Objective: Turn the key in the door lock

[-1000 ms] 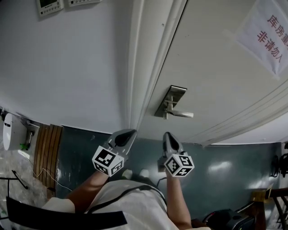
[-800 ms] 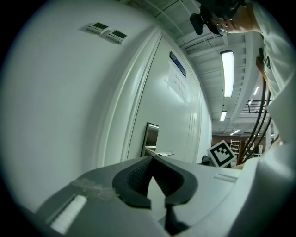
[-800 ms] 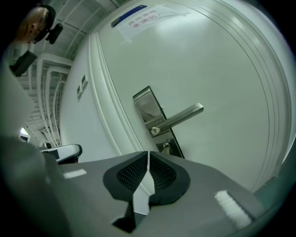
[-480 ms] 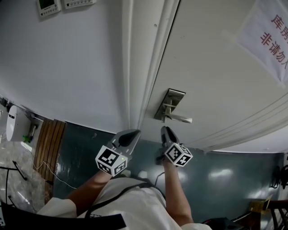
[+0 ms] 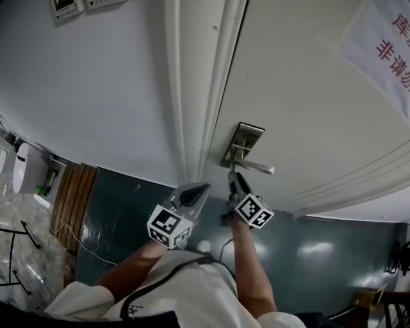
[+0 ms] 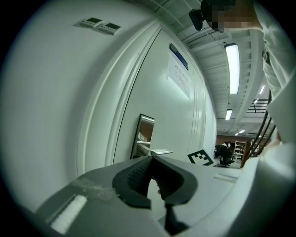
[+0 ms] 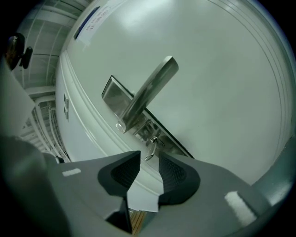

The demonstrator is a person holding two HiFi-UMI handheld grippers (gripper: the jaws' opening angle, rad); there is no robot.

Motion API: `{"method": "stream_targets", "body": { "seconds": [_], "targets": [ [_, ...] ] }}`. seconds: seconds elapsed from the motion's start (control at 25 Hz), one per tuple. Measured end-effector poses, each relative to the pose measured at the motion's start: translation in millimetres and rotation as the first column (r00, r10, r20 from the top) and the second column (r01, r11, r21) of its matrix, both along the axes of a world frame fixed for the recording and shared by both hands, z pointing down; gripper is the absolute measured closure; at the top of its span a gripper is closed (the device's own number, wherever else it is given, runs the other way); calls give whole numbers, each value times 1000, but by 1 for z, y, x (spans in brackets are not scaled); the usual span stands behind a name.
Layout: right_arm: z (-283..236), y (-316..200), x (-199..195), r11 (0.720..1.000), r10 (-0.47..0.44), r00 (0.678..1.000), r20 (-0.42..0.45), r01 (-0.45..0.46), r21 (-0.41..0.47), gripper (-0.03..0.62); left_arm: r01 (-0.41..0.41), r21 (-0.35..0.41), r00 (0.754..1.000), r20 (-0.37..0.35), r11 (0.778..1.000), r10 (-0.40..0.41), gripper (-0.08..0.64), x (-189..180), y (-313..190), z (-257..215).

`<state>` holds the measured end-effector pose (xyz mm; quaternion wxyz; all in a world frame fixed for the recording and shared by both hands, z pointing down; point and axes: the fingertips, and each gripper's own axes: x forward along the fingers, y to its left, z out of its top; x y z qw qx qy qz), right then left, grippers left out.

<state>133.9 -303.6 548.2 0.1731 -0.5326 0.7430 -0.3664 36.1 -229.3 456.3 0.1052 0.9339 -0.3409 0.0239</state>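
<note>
The metal lock plate with its lever handle sits on the white door. In the right gripper view a small key on a ring sticks out of the plate below the lever. My right gripper is just short of the key. Its jaws are opening, with the key ahead of the gap and untouched by either pad. From the head view it sits right under the lever. My left gripper points at the door frame, shut and empty.
The white door frame runs left of the lock. A paper sign hangs on the door at upper right. Wall panels are at top left. A wooden slatted piece stands low on the left, by the dark green floor.
Both grippers have moved closer to the door. The right one has rolled and come up under the lever; the left one has shifted right, towards the door frame.
</note>
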Motion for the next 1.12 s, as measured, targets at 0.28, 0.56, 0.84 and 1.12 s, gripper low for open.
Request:
{"method": "stream_targets", "body": {
  "seconds": [0.28,0.56,0.84,1.12],
  "targets": [
    [6,-12,3,1000,22,988,154,-19,-22,471,-15,-6,1000,21,1000,15,555,12,3,3],
    [10,-18,0,999,32,971,237,-23,-39,472,1,-10,999,35,1000,-1,554,3,6,6],
    [7,-21,-4,998,60,987,147,-55,-42,548,0,-7,999,35,1000,1,555,-5,8,6],
    [11,-21,-5,996,57,980,-190,-69,-59,545,-25,-2,999,29,1000,25,555,-9,9,4]
  ]
}}
